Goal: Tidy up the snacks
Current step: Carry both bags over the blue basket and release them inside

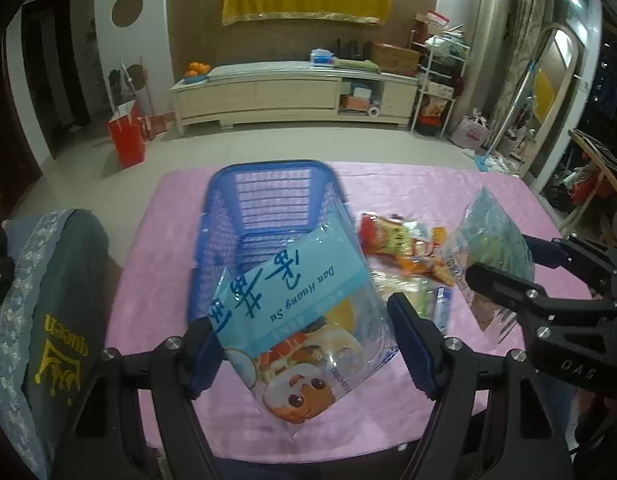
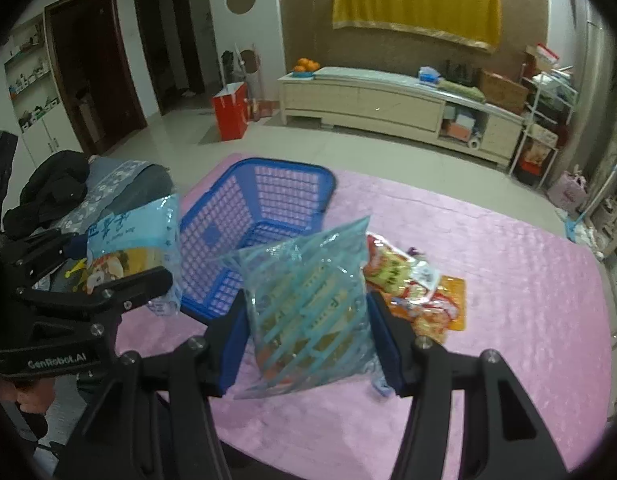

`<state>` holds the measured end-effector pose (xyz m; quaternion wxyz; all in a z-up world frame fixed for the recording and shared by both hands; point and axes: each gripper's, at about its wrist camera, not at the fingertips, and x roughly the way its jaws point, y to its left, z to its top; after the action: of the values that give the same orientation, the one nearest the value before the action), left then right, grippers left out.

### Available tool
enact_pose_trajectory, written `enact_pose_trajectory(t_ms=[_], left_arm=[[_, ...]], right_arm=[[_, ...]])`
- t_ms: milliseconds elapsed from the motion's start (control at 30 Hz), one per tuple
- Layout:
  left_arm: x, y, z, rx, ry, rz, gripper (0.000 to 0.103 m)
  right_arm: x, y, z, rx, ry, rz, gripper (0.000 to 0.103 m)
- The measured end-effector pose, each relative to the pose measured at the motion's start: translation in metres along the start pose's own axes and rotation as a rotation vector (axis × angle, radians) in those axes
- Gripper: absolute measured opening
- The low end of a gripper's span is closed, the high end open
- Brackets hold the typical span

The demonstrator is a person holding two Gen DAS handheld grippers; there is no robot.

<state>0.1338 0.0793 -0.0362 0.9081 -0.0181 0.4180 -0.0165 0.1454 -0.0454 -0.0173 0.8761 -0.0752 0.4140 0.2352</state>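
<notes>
Quick count from where I'm sitting: one blue basket [image 1: 244,216], sitting on the pink tablecloth [image 2: 508,280] with nothing inside that I can make out. Two snack bags are up in the air, one per gripper. Then there's a loose pile of snack packets [image 2: 416,280] lying on the cloth just right of the basket; red, yellow and orange wrappers overlap too much for me to count them properly.

My left gripper [image 1: 308,340] has its blue pads pressed on either side of the light blue bag [image 1: 296,320], the one with blue lettering and a cartoon face on the lower half. That bag hangs in front of the basket's near edge, tilted, lettering upside down to my camera. My right gripper [image 2: 308,320] is clamped the same way on the clear bag with teal stripes [image 2: 308,292], which sits upright between the pads, over the cloth just beside the basket's near right corner.

Both grippers point down at a slant toward the table, side by side, left one nearer the chair with the grey cover [image 1: 48,300]. Each shows up in the other's camera, bag in its grip.
</notes>
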Motion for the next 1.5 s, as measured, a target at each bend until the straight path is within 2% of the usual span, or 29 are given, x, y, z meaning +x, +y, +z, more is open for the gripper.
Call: enact_pose_trajectory(t_ms=[167,433,600,1033,1233,1367,1500], left_arm=[[0.009,0.023,0.0,-0.02,0.027,0.005,0.074],[0.033,0.046,0.005,-0.014,0.07,-0.032,0.074],[0.052,0.052,0.01,-0.012,0.104,-0.1,0.074],[0.063,0.062,0.01,-0.025,0.124,-0.122,0.075],[0.062,0.065,0.01,-0.025,0.114,-0.085,0.078],[0.058,0.061,0.008,-0.027,0.112,-0.079,0.078],[0.05,0.059,0.005,-0.022,0.11,-0.069,0.078]], right_arm=[[0.021,0.016,0.007,0.005,0.043,0.059,0.062],[0.053,0.028,0.018,0.009,0.095,0.077,0.062],[0.069,0.027,0.024,0.017,0.119,0.084,0.062],[0.093,0.029,0.027,0.063,0.181,0.153,0.062],[0.094,0.032,0.022,0.034,0.197,0.128,0.067],[0.089,0.027,0.023,0.032,0.18,0.084,0.08],[0.078,0.023,0.022,0.03,0.17,0.075,0.084]])
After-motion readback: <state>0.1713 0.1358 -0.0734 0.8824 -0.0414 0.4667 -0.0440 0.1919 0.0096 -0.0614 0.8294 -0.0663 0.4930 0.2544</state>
